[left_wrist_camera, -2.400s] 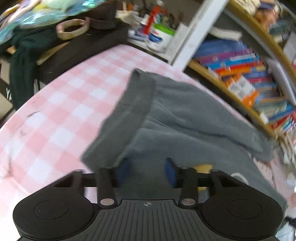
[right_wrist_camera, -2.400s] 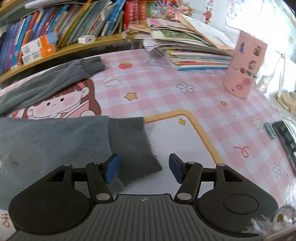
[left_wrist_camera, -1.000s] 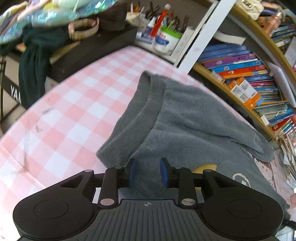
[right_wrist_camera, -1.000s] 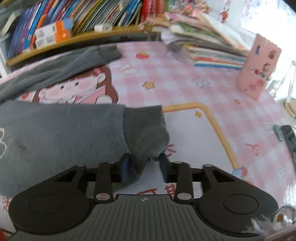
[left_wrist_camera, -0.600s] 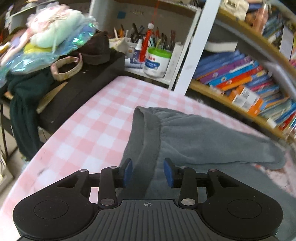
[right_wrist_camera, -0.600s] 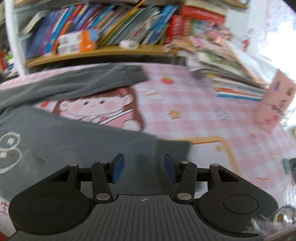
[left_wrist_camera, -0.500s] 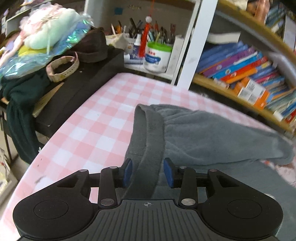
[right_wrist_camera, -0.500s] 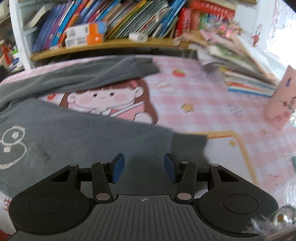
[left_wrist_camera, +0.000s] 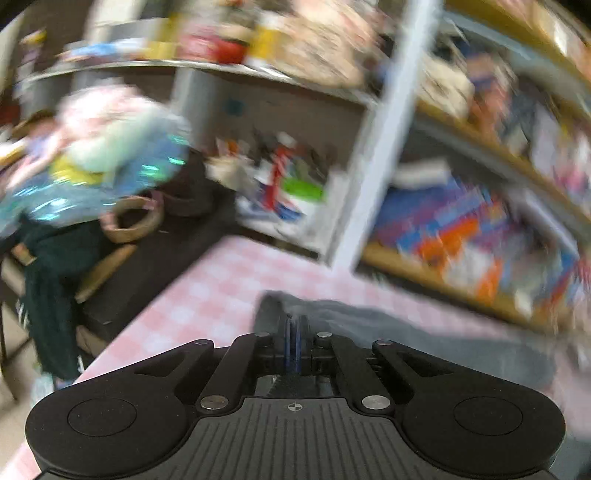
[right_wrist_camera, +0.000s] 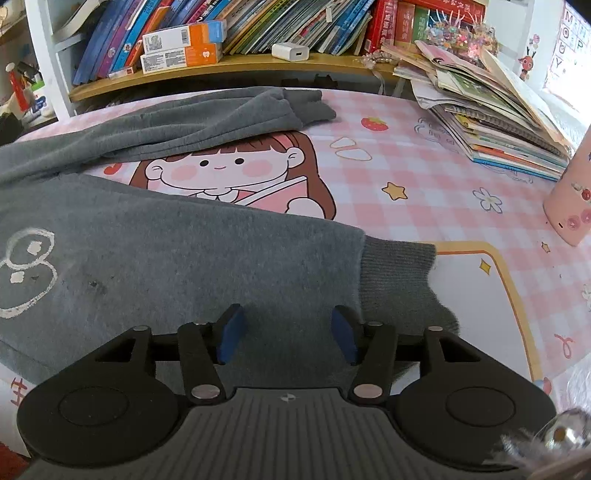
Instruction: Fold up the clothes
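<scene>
Grey sweatpants lie spread over the pink checked table cover, one leg near me and the other leg at the back by the shelf. The near leg ends in a ribbed cuff. My right gripper is open just above that leg, left of the cuff, holding nothing. In the blurred left wrist view, my left gripper is shut on the grey waistband of the sweatpants, which trail off to the right.
A stack of books and notebooks and a pink cup stand at the right of the table. A bookshelf runs along the back. Off the table's left edge is a dark seat with clothes and a plush toy.
My left gripper has closed onto the waistband and swung upward, blurring its view. The right gripper let go of the cuff earlier and has drawn back over the leg, open.
</scene>
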